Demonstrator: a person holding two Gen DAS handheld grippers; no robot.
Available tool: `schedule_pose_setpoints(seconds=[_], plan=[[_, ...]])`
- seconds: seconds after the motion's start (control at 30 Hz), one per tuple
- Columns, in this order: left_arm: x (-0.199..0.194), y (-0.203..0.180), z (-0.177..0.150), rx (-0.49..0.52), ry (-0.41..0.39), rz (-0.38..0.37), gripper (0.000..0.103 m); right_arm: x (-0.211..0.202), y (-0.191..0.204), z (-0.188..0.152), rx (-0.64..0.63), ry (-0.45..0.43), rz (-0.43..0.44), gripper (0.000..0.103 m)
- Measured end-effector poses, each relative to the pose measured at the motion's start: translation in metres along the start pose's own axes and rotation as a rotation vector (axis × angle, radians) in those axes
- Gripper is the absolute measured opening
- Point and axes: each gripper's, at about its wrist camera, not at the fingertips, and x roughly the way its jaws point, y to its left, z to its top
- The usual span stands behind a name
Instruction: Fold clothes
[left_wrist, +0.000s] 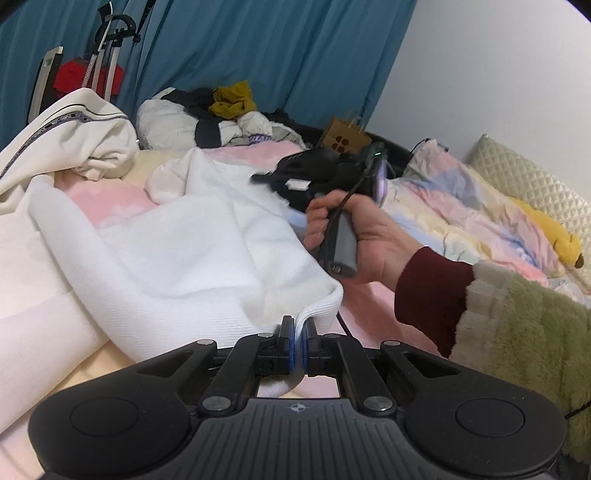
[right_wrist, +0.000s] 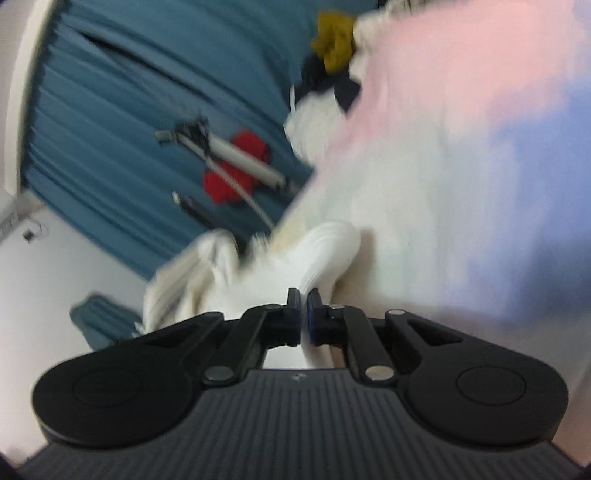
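A white knit garment (left_wrist: 177, 236) lies spread over the pastel bed. My left gripper (left_wrist: 300, 325) is shut on its ribbed hem at the near edge. In the left wrist view my right gripper (left_wrist: 269, 177), held in a hand, is farther back over the garment, its jaws blurred. In the right wrist view, tilted and blurred, my right gripper (right_wrist: 303, 295) is shut on a white ribbed fold of the garment (right_wrist: 325, 251).
A cream garment with dark trim (left_wrist: 62, 136) is heaped at left. A pile of clothes (left_wrist: 218, 114) lies at the back before a blue curtain (left_wrist: 258, 48). A quilted pillow (left_wrist: 524, 177) and yellow plush toy (left_wrist: 554, 232) lie at right.
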Motion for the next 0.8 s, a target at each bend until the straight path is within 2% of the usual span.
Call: schedule_pose_setpoints(seconds=[0.13,0.2,0.27,0.3,0.47,0.57,0.63,0.67,0.8], plan=[[0.005,-0.002,0.002,-0.023,-0.011,-0.026,0.006,-0.049,0.02,0.026,-0.025,-0.158,0.002,0.006],[0.009,-0.004,0.003,-0.02,-0.009,-0.046,0.007,-0.08,0.024,0.035,-0.049,-0.228,-0.034,0.006],[0.013,-0.008,0.004,-0.015,-0.006,-0.067,0.015,-0.111,0.027,0.045,-0.073,-0.296,-0.075,0.006],[0.014,-0.009,0.005,-0.013,-0.005,-0.078,0.024,-0.126,0.028,0.05,-0.086,-0.33,-0.095,0.006],[0.023,-0.028,0.005,0.038,0.027,-0.108,0.037,-0.204,0.015,0.066,-0.111,-0.422,-0.227,0.006],[0.016,-0.034,0.002,0.038,0.026,-0.115,0.05,-0.245,-0.009,0.063,-0.066,-0.484,-0.304,0.006],[0.007,-0.033,0.001,0.007,0.035,-0.11,0.062,-0.264,-0.035,0.057,-0.005,-0.502,-0.358,0.006],[0.002,-0.032,0.0,-0.01,0.041,-0.101,0.064,-0.27,-0.051,0.054,0.034,-0.503,-0.39,0.006],[-0.027,-0.019,0.002,-0.095,0.058,0.009,0.075,-0.261,-0.108,0.041,0.149,-0.426,-0.53,0.006]])
